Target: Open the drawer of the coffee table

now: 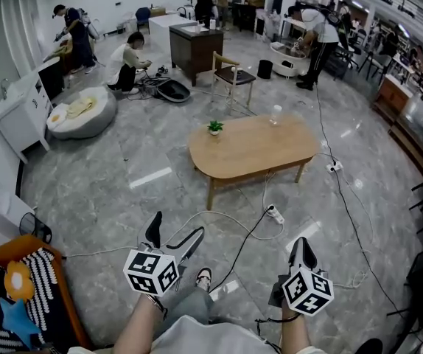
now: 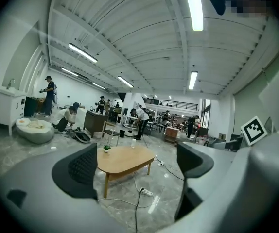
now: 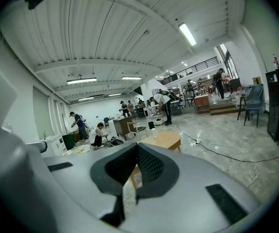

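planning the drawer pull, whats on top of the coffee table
A potted plant and a clear container stand on the coffee table. Its top hides whatever is fitted beneath.

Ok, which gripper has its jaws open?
The left gripper: its jaws stand wide apart with nothing between them, while the right gripper has its jaws closed together.

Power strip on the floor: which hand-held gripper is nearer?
Right. The right hand-held gripper is close, just below-right of the power strip; the left hand-held gripper is farther, to its left.
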`<state>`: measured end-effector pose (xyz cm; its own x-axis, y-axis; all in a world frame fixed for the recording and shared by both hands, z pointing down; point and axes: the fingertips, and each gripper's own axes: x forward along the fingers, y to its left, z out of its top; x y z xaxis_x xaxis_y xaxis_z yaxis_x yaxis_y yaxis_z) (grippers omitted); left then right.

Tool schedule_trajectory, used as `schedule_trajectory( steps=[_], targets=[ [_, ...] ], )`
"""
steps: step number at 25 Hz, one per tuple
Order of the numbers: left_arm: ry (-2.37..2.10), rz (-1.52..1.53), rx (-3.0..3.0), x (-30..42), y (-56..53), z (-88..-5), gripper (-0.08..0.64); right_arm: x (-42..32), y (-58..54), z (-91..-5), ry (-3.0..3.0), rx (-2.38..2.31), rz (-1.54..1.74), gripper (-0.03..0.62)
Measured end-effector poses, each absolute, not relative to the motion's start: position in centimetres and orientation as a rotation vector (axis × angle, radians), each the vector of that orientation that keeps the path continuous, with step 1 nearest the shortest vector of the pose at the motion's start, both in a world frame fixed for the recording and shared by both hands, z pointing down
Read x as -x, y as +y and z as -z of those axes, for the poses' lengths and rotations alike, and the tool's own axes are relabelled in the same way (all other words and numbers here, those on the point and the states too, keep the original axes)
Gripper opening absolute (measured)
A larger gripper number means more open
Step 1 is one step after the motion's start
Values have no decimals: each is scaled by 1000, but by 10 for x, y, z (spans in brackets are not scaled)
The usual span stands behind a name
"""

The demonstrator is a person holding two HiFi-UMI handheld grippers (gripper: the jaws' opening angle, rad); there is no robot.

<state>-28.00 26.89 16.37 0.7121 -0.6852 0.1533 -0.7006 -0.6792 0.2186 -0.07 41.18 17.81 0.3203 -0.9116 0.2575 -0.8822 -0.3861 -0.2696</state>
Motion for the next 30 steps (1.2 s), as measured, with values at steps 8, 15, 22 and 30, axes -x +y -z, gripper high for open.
schedule_trajectory(
  steps=[8, 15, 22, 30],
  targets=[
    [-1068, -89, -2645, 241, 178, -185, 497, -34, 329, -181, 1691, 2499, 547, 0],
    [-1033, -91, -2642, 191, 75, -182, 497, -79, 230, -164, 1704, 2515, 517, 0],
    [-1013, -109, -2658, 155, -13, -174, 497, -114, 140, -156, 1693, 2512, 517, 0],
    [-1030, -124, -2634, 138, -78, -186, 496, -139, 81, -172, 1682, 2521, 564, 0]
  ],
)
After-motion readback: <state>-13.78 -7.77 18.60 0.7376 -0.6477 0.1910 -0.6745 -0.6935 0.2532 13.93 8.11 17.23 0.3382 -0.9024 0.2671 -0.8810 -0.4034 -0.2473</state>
